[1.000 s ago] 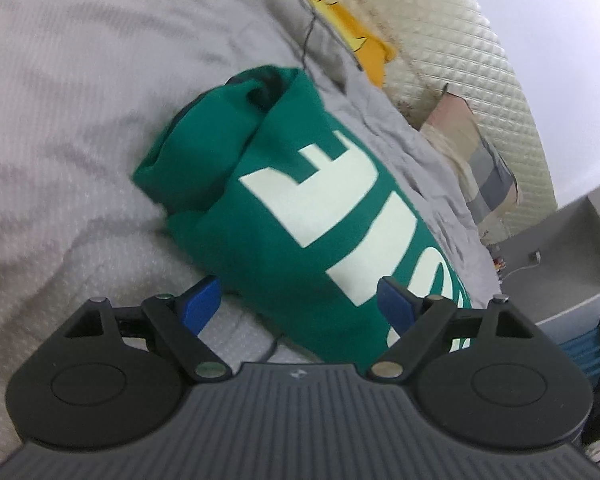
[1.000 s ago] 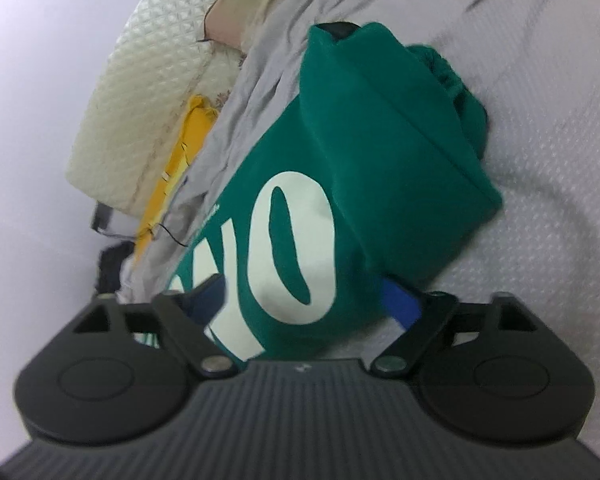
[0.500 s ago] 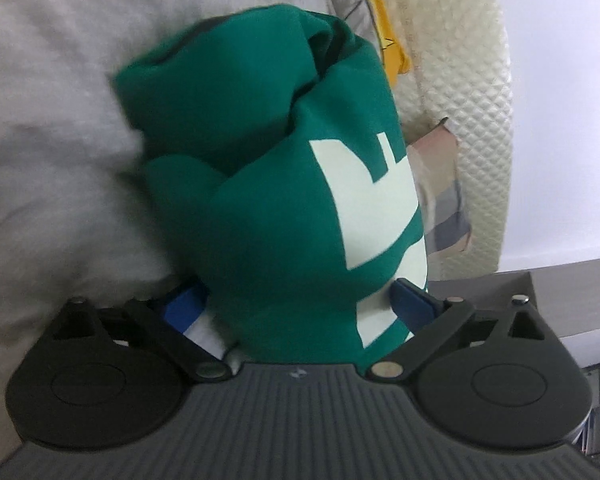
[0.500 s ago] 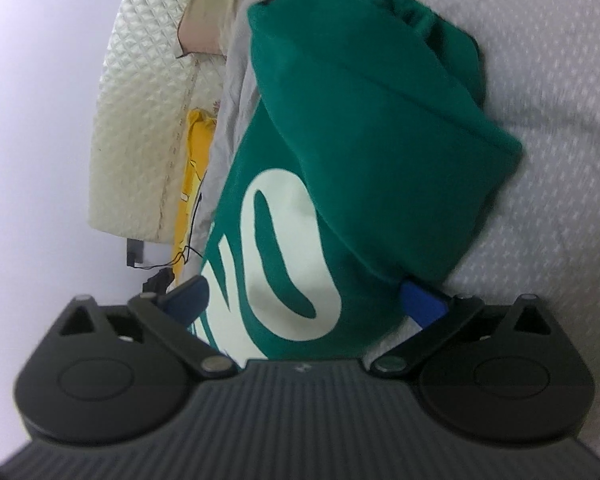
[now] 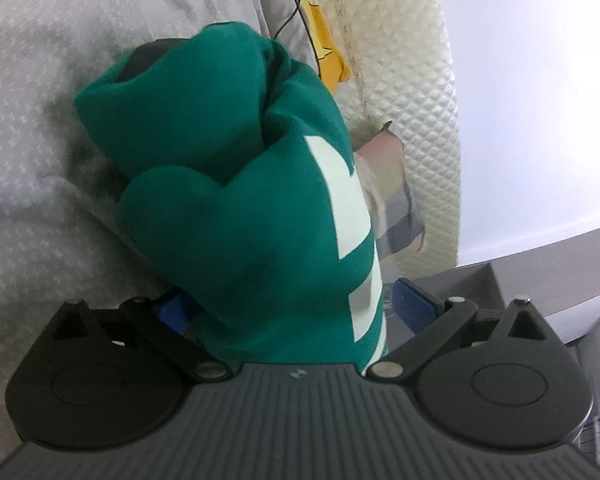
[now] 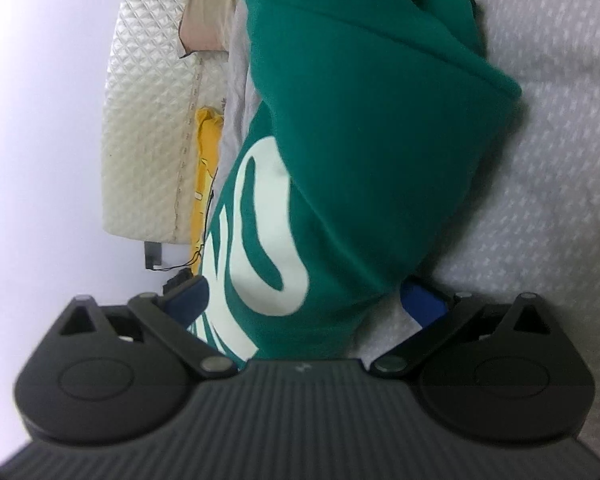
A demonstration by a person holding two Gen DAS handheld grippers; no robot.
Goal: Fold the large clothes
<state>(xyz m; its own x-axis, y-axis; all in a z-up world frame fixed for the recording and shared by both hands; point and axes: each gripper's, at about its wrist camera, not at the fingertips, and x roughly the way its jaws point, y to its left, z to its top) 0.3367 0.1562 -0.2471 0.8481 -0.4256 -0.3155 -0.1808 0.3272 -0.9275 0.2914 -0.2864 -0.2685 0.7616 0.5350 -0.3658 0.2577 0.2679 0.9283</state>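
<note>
A folded green hoodie (image 5: 236, 208) with large white letters lies bundled on a grey bedspread (image 5: 40, 128). My left gripper (image 5: 292, 306) is wide open, its blue-padded fingers on either side of one end of the bundle. The hoodie (image 6: 364, 152) also fills the right wrist view, hood part on top. My right gripper (image 6: 312, 300) is wide open too, straddling the other end, one pad (image 6: 422, 300) down by the bedspread (image 6: 560, 200). The fabric sits between the fingers of both grippers; no pinch shows.
A cream quilted headboard (image 5: 412, 92) stands behind the bed, also in the right wrist view (image 6: 148, 128). A yellow pillow (image 5: 320, 28) and a plaid pillow (image 5: 396, 208) lie by it. A grey nightstand (image 5: 540, 272) stands beside the bed.
Both grippers have pushed in around the hoodie's ends and tilted; the bundle has lifted and bunched up, now filling the gap between each pair of fingers.
</note>
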